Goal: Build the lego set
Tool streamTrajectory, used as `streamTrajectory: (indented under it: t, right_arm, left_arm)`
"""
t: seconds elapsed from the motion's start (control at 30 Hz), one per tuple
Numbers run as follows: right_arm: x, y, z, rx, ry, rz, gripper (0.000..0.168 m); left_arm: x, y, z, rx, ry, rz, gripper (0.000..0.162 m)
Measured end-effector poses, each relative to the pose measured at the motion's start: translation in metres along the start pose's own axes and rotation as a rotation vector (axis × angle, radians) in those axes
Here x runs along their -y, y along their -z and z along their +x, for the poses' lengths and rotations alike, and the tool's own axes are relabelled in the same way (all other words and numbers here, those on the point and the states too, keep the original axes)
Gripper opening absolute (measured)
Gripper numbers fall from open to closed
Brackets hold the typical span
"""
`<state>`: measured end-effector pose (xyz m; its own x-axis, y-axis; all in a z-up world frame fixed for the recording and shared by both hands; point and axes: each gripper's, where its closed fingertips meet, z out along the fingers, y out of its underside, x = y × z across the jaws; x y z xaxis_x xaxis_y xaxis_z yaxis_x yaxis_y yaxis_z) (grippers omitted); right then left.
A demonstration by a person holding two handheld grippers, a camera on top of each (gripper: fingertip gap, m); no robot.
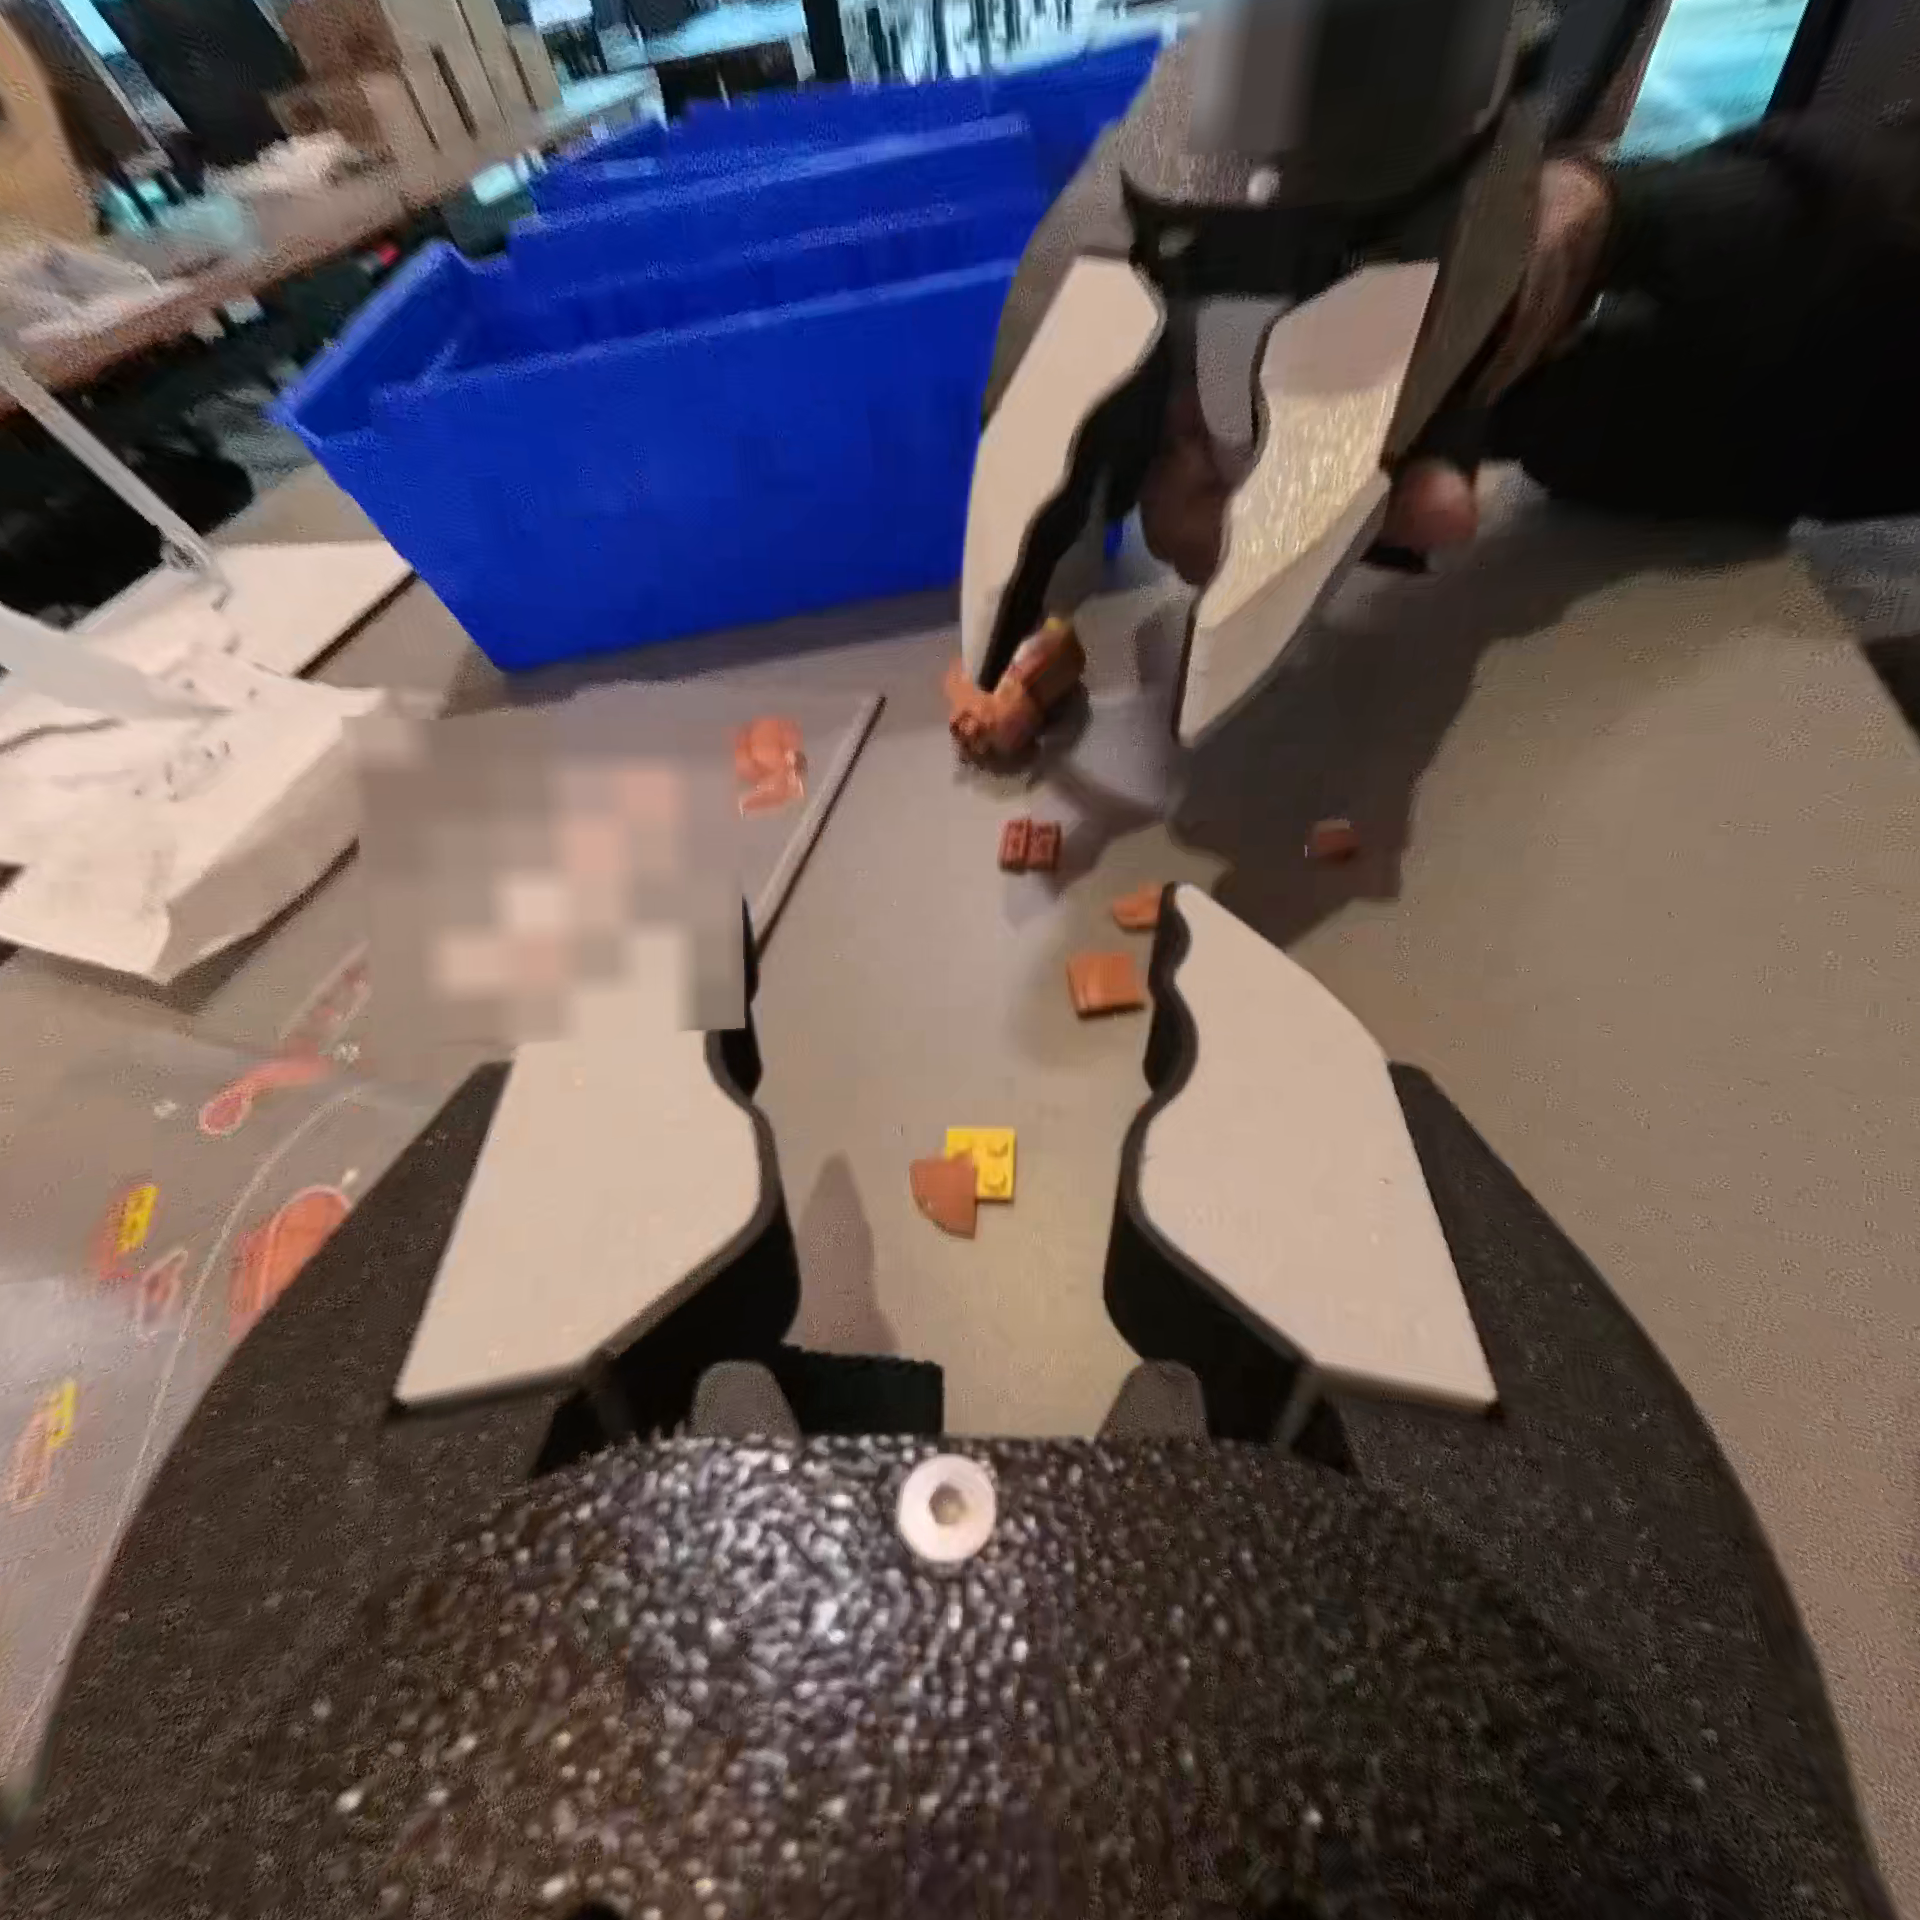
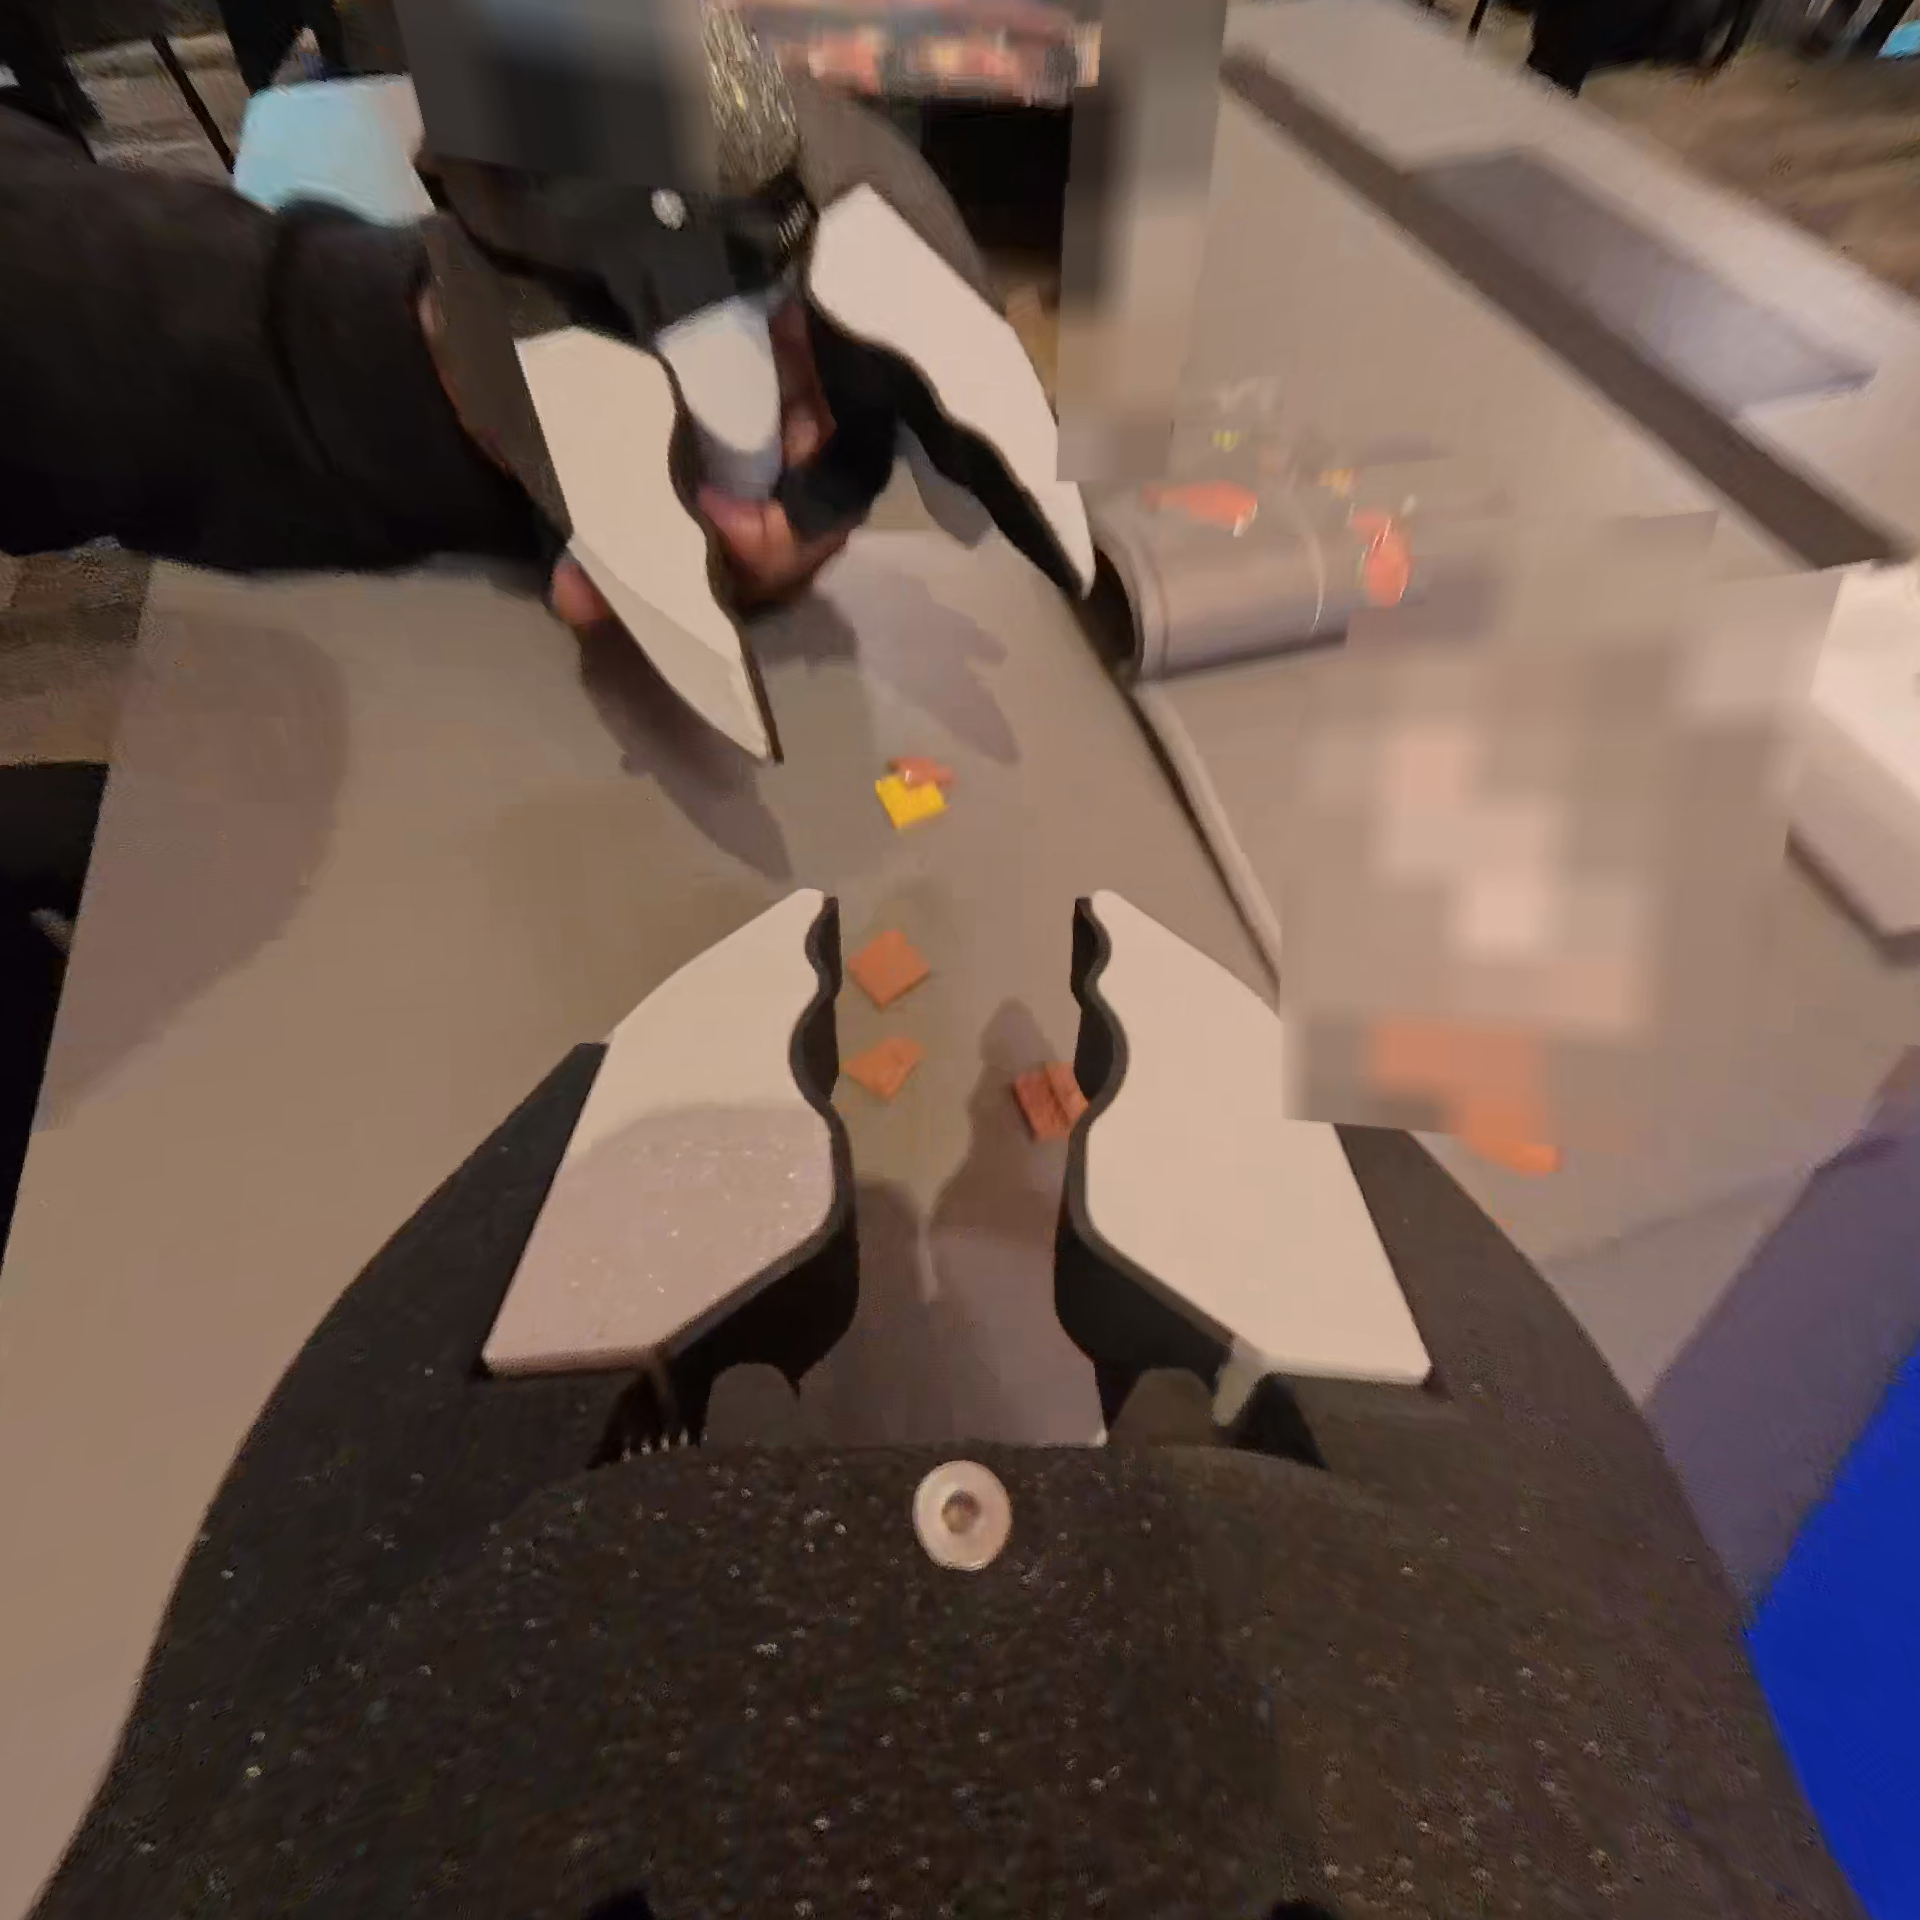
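Observation:
Loose Lego pieces lie on the grey table (image 1: 1558, 935). A yellow plate (image 1: 982, 1164) touching an orange curved piece (image 1: 943, 1197) lies between the fingers of my open, empty left gripper (image 1: 961, 914). Farther off are an orange tile (image 1: 1107, 982), a reddish-brown piece (image 1: 1031, 844) and a small brown-orange assembly (image 1: 1023, 694). My right gripper (image 1: 1091, 707) is open, with one fingertip at that assembly. In the right wrist view, my right gripper (image 2: 956, 914) is open over two orange tiles (image 2: 888, 966) and the reddish-brown piece (image 2: 1049, 1101). The yellow plate (image 2: 912, 800) lies beyond. My left gripper (image 2: 925, 665) is open above it. The assembly is hidden there.
Blue bins (image 1: 675, 468) stand at the back of the table. White paper sheets (image 1: 156, 810) lie at the left. A clear plastic bag with pieces (image 1: 208, 1195) lies near my left gripper and shows in the right wrist view (image 2: 1247, 520). More orange pieces (image 1: 769, 764) lie by a table seam (image 1: 821, 810). One gripper's finger ends stand about 5 cm off the other's. The orange tile (image 1: 1107, 982) is about 6 cm from both grippers' fingertips. Seen from the right wrist view (image 2: 882, 968) as well.

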<state>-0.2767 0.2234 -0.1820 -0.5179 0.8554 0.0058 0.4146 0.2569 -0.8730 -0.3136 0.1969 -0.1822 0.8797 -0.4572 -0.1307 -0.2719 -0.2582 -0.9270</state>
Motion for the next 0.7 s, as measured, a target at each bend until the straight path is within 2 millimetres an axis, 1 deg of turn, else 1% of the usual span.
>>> streamTrajectory:
  t: [0.03, 0.1, 0.13, 0.17, 0.2, 0.23, 0.3, 0.43, 0.5, 0.6, 0.7]
  right_arm:
    - [-0.009, -0.001, -0.002, 0.018, -0.032, -0.027, 0.041]
    - [-0.020, -0.005, -0.005, 0.048, -0.069, -0.084, 0.039]
    - [-0.022, -0.007, -0.006, 0.051, -0.066, -0.107, 0.039]
    - [-0.023, -0.009, -0.007, 0.053, -0.054, -0.119, 0.039]
    - [-0.023, -0.010, -0.008, 0.054, -0.042, -0.126, 0.039]
    - [-0.024, -0.011, -0.009, 0.052, -0.036, -0.133, 0.038]
    - [-0.028, -0.009, -0.009, 0.036, -0.021, -0.152, 0.037]
    - [-0.029, -0.009, -0.012, 0.041, -0.020, -0.145, 0.033]
    - [-0.027, -0.011, -0.017, 0.035, 0.025, -0.138, 0.033]
    - [-0.027, -0.015, -0.025, 0.062, 0.016, -0.127, 0.033]
    - [-0.032, -0.020, -0.026, 0.055, 0.002, -0.157, 0.033]
  left_arm:
    - [-0.013, 0.001, 0.001, -0.001, -0.012, -0.074, 0.069]
    - [-0.034, 0.005, 0.001, -0.019, 0.000, -0.213, 0.067]
    - [-0.039, 0.007, -0.003, -0.005, 0.033, -0.253, 0.065]
    - [-0.043, 0.010, -0.004, -0.015, 0.082, -0.279, 0.065]
    - [-0.047, 0.012, -0.003, -0.041, 0.131, -0.301, 0.061]
    - [-0.050, 0.013, -0.004, -0.051, 0.169, -0.317, 0.057]
    - [-0.056, 0.013, -0.003, -0.068, 0.204, -0.343, 0.056]
    - [-0.066, 0.011, 0.000, -0.073, 0.209, -0.409, 0.052]
    - [-0.070, 0.009, 0.000, -0.065, 0.207, -0.435, 0.049]
    - [-0.073, 0.008, 0.000, -0.067, 0.209, -0.451, 0.045]
    - [-0.073, 0.007, 0.000, -0.057, 0.195, -0.455, 0.043]
